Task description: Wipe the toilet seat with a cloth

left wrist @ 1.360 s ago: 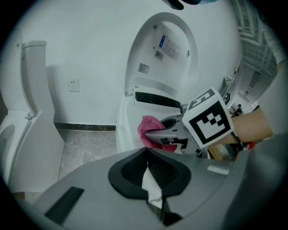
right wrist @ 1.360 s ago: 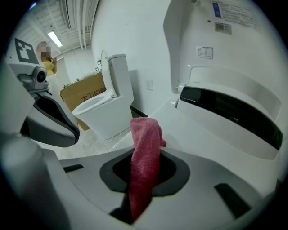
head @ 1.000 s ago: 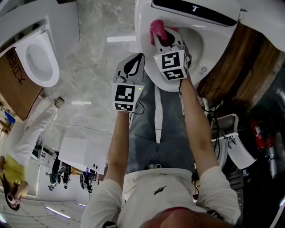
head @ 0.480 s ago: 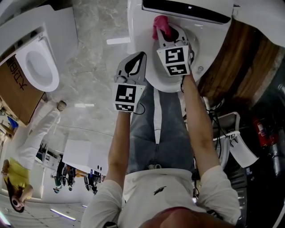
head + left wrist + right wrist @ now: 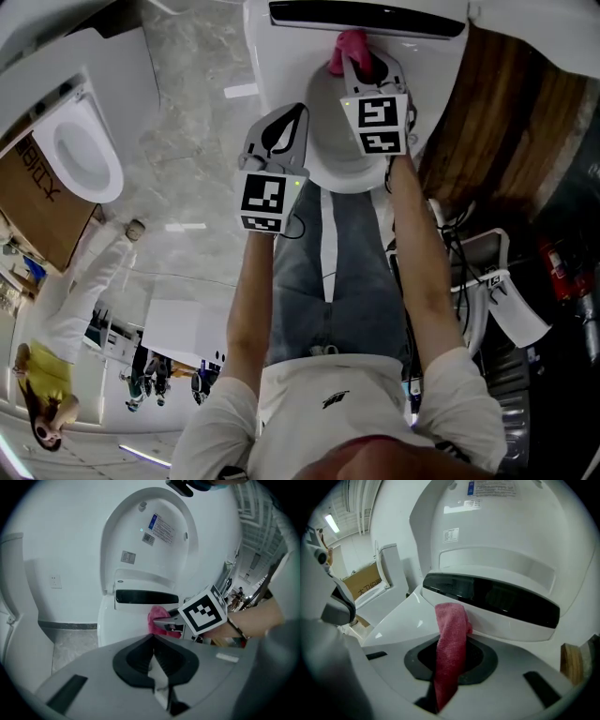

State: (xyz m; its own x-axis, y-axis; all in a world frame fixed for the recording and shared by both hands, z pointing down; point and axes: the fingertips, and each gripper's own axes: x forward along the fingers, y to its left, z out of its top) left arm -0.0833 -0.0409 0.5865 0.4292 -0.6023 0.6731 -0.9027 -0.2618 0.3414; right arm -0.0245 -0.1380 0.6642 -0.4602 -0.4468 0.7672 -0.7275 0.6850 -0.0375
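A white toilet with its lid (image 5: 154, 531) raised stands at the top of the head view. Its seat (image 5: 330, 167) is white, with a black strip (image 5: 497, 598) across the back. My right gripper (image 5: 362, 67) is shut on a pink cloth (image 5: 347, 49) and presses it on the rear of the seat, just under the black strip. In the right gripper view the cloth (image 5: 451, 634) hangs from the jaws, its far end against the seat's back. My left gripper (image 5: 296, 116) hovers left of the seat's front, shut and empty; its view shows the cloth (image 5: 156, 618) and right gripper's marker cube (image 5: 204, 613).
A second toilet (image 5: 84, 150) and a cardboard box (image 5: 36, 199) stand at the left on the marble floor (image 5: 192, 112). A wooden panel (image 5: 492, 122) rises to the right, with cables and a white bracket (image 5: 511, 319) below it. A person (image 5: 56, 375) stands at bottom left.
The right gripper has slid the pink cloth toward the back of the seat, up to the black strip. The left gripper has stayed about where it was.
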